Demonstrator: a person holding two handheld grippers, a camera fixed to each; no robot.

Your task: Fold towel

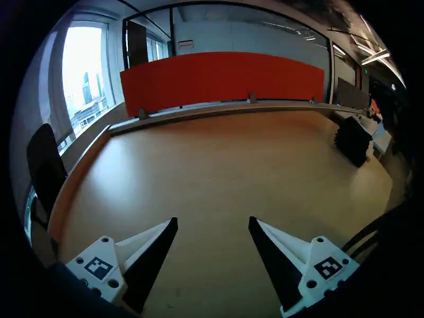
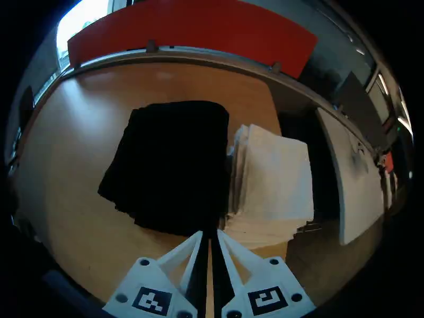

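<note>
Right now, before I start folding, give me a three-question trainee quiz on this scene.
1. True or false: the left gripper has its jaws wide apart above the wooden table.
2. In the right gripper view, what lies right of the black towel stack? A) white towel stack B) blue basket C) green bowl
3. Fill in: the divider panel behind the table is ____.
Key: 1 true; 2 A; 3 red.
</note>
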